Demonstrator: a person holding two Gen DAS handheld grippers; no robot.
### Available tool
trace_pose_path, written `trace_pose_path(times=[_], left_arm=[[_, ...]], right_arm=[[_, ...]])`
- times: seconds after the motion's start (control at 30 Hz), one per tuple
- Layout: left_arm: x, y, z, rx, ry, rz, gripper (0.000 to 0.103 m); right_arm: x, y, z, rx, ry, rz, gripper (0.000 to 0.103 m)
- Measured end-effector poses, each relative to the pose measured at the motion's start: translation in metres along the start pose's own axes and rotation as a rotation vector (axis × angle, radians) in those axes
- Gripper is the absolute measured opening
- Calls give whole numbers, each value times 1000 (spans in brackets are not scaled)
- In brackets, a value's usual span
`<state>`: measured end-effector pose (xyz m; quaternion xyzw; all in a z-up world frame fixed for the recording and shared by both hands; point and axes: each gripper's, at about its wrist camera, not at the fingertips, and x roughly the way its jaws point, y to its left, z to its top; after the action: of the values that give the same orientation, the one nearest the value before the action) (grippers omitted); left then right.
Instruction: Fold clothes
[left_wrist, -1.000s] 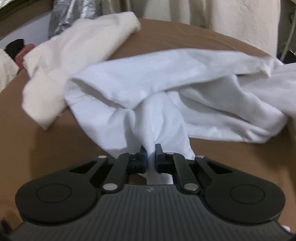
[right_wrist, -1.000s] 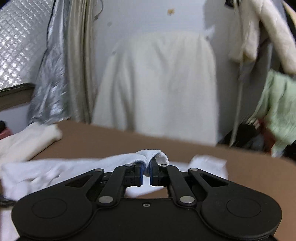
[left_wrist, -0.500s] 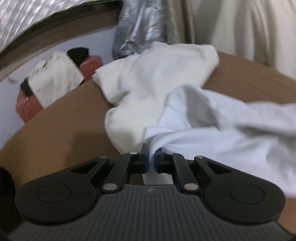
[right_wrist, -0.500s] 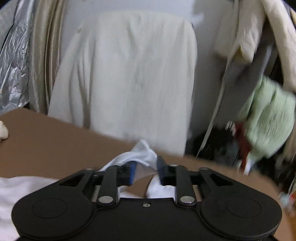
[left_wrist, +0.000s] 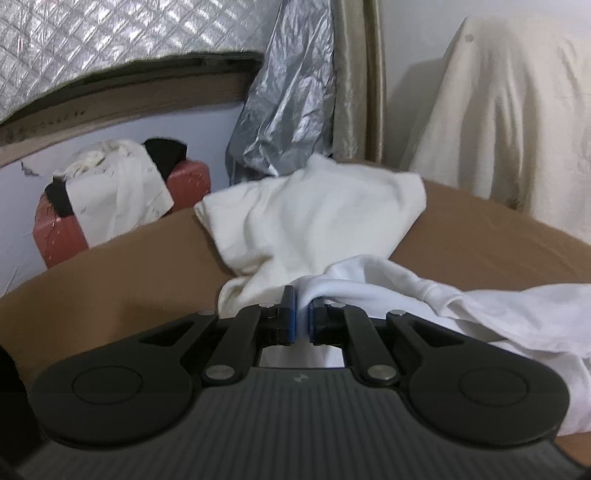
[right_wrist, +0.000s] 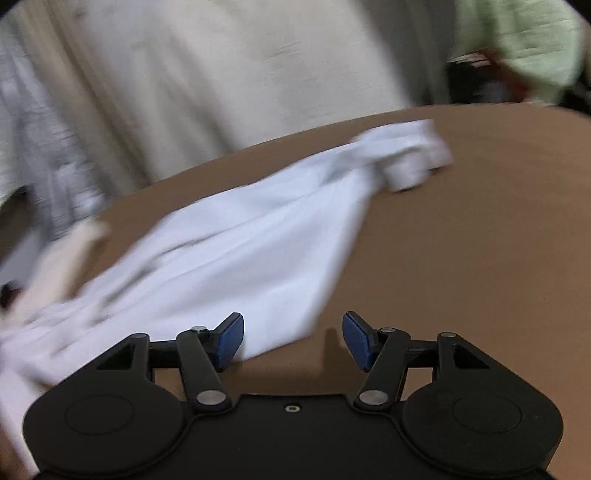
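Observation:
A white garment (left_wrist: 461, 314) lies crumpled across the brown table (left_wrist: 110, 280). My left gripper (left_wrist: 302, 317) is shut on a bunched fold of it at the garment's near left end. In the right wrist view the same white garment (right_wrist: 240, 251) stretches diagonally from lower left to a rolled end at upper right. My right gripper (right_wrist: 293, 339) hangs open just above the table at the garment's near edge, with nothing between its blue pads (right_wrist: 231, 339).
A cream-coloured cloth (left_wrist: 314, 214) lies heaped on the table behind the white garment, touching it. Beyond the table edge stand a red case (left_wrist: 66, 229) draped with cloth, silver foil sheeting (left_wrist: 280, 103) and a cream-covered object (left_wrist: 517, 122). A green cloth (right_wrist: 524, 44) hangs at far right.
My right gripper has let go of the white garment, opened wide and tipped down toward the table. My left gripper, still shut on the garment, has swung left and tilted up.

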<state>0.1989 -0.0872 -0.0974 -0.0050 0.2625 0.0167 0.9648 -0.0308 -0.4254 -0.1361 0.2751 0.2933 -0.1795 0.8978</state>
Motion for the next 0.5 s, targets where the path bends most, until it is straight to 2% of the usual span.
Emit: trace_pose_path(times=[0.03,0.13,0.23,0.3,0.37,0.4,0.47,0.5], left_arm=[[-3,0,1,-4,-12,-9,6],[-5,3,4,-36,-32,-47,6],[-12,5,7,-40,-77,-60,5],[-18,6,8,-31,-114,-55,5],[-27,-1,7,28,-167,5,5],[-32,-5,7,53,-191,11,5],[-41,-8,8,80,-236,0,5],[-45,-9,9,86,-257,-14,5]], right_arm=[[1,12,-6,-30,16,64,65],[22,53,-37,-127,98,173,65],[38,107,-63,-288,114,232,65],[45,141,-80,-430,48,201,68],[52,171,-97,-566,-8,162,70],[56,184,-106,-631,-30,139,70],[64,208,-124,-761,-76,93,70],[64,208,-121,-758,-96,68,70]])
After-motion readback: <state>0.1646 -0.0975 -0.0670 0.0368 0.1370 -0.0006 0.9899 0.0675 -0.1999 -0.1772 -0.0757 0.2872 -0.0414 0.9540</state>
